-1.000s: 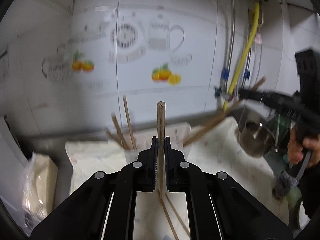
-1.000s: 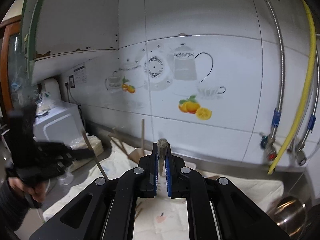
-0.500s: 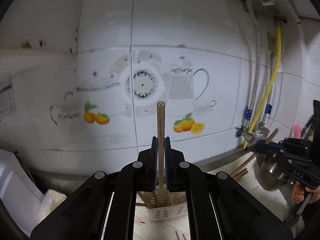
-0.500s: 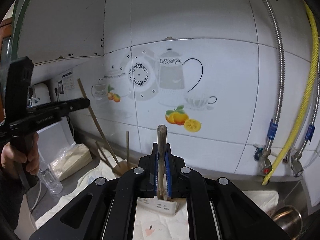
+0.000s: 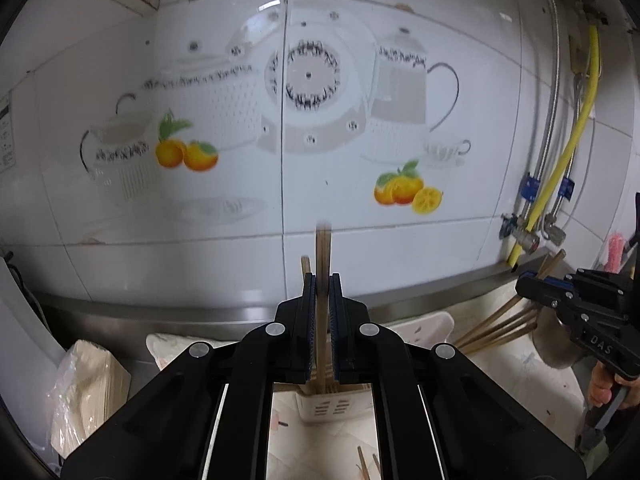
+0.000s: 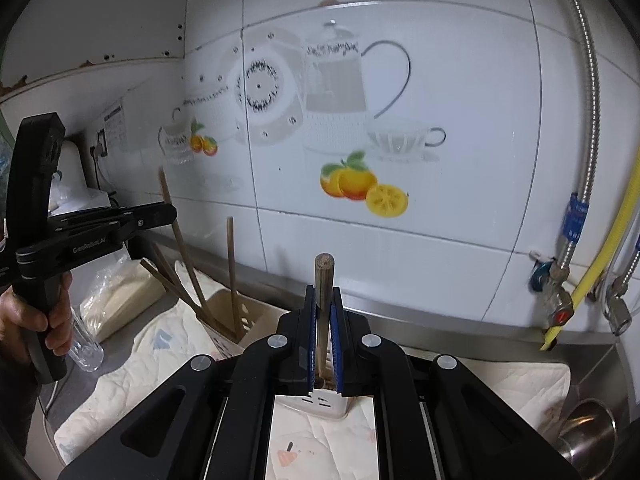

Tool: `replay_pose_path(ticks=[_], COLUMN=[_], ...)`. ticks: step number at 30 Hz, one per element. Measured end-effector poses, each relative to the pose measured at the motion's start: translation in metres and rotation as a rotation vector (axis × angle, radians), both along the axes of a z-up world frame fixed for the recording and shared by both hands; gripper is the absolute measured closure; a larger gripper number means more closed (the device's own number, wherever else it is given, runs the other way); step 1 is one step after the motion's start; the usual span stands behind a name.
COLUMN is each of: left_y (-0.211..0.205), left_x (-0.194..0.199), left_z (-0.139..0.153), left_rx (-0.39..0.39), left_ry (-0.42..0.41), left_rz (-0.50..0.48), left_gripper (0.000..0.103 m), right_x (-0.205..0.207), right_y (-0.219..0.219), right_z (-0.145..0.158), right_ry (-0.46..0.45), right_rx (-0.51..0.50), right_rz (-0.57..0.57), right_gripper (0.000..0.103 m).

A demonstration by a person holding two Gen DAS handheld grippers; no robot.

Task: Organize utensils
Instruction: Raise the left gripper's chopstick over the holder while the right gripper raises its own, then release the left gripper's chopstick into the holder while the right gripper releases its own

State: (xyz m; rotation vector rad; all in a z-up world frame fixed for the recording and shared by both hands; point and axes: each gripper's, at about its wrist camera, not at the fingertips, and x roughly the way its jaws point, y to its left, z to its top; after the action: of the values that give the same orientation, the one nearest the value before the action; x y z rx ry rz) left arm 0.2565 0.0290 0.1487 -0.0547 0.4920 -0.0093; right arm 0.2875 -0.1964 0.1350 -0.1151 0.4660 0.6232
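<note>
1. While both grippers hang near the pale slotted plastic utensil holder point(image 6: 224, 312) on the quilted cloth point(image 6: 132, 364), the step in hand appears to be carrying chopsticks to it
2. Left gripper point(image 5: 319, 304): jaws pinch one brown wooden chopstick point(image 5: 322, 256) upright
3. Right gripper point(image 6: 324, 320): jaws pinch another wooden chopstick point(image 6: 323, 280)
4. Next move likely calls for lowering each stick's bottom end into the holder among those already standing, then letting go

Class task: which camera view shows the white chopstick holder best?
The right wrist view: the chopstick holder shows its rim, one wall and the chopsticks leaning inside. In the left wrist view the left gripper hides most of it; only its slotted front shows.
</note>
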Motion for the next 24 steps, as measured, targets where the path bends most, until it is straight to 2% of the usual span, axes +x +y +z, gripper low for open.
replay_pose_path(ticks=[6, 8, 10, 17, 22, 24], left_y=[-0.001, -0.001, -0.001, -0.004, -0.002, 0.001], left_x=[0.0, -0.001, -0.004, -0.028, -0.054, -0.066], left_z=[-0.01, -0.01, -0.008, -0.001, -0.008, -0.016], left_rx=[-0.007, -0.01, -0.009, -0.01, -0.028, -0.042], left_ry=[0.023, 0.023, 0.018, -0.023, -0.027, -0.015], left_rz=[0.002, 0.003, 0.008, 0.014, 0.035, 0.049], left_gripper=[0.096, 0.09, 0.071, 0.056, 0.046, 0.039], right_x=[0.004, 0.004, 0.003, -0.012, -0.039, -0.051], right_y=[0.0, 0.0, 0.0, -0.008, -0.017, -0.018], right_z=[-0.007, -0.008, -0.006, 0.003, 0.005, 0.0], right_ry=[0.021, 0.02, 0.014, -0.021, -0.045, -0.041], right_rx=[-0.008, -0.009, -0.005, 0.017, 0.039, 0.044], right_rz=[-0.001, -0.002, -0.003, -0.007, -0.005, 0.002], right_gripper=[0.096, 0.096, 0.096, 0.092, 0.082, 0.08])
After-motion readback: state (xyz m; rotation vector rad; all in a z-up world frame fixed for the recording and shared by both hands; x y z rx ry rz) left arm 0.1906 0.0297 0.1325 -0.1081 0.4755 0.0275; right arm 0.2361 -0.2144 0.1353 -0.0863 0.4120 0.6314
